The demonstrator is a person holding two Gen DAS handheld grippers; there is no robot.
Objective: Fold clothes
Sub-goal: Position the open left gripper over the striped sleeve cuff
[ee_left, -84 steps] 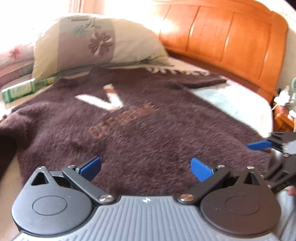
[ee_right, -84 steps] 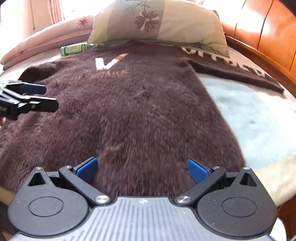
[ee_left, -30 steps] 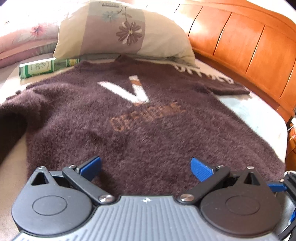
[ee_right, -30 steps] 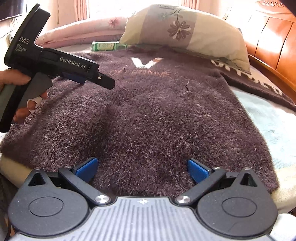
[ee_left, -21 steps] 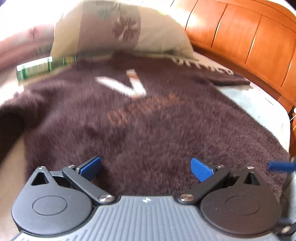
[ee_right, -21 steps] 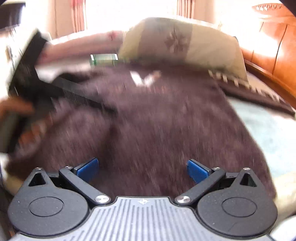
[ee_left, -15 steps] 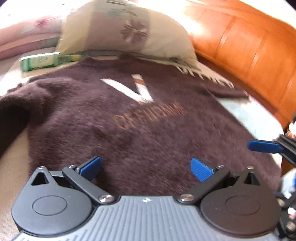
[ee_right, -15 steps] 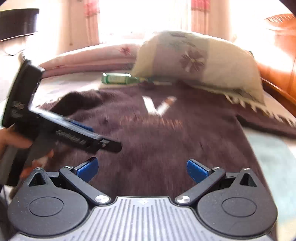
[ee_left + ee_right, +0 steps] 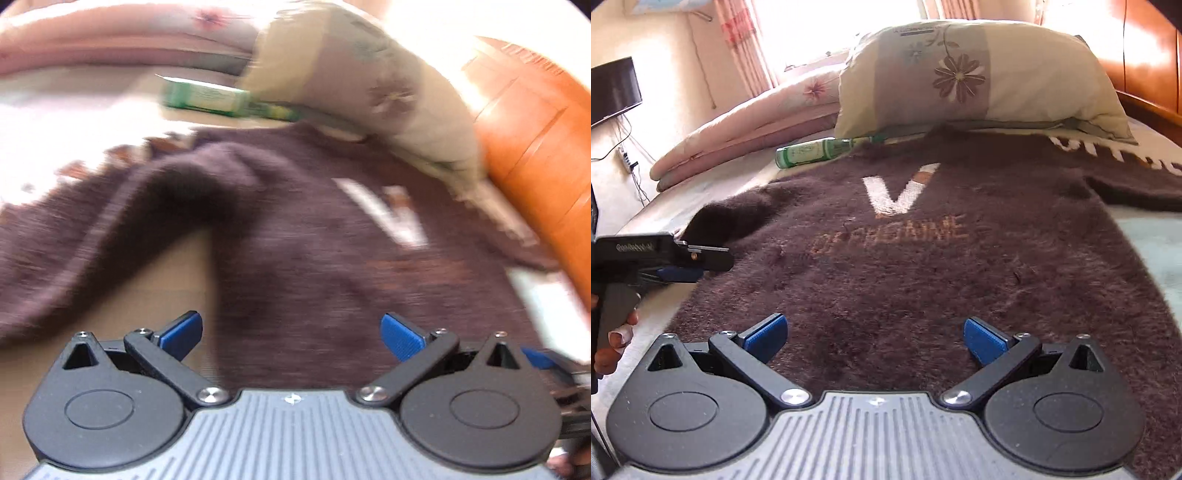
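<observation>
- On the bed lies the sweater, spread flat, collar toward the pillow, hem nearest both tools
- Left tool, fingers apart, empty, faces the left sleeve; it looks nearer
- Right tool gapes, empty, above the hem

The left gripper is level, its blue-padded fingers spread wide with nothing between them. The right gripper sits likewise, jaws wide apart and empty. In the right wrist view the left gripper shows at the far left, held by a hand around its grip; that hand's pose is mostly cut off, perhaps a trigger hold.
</observation>
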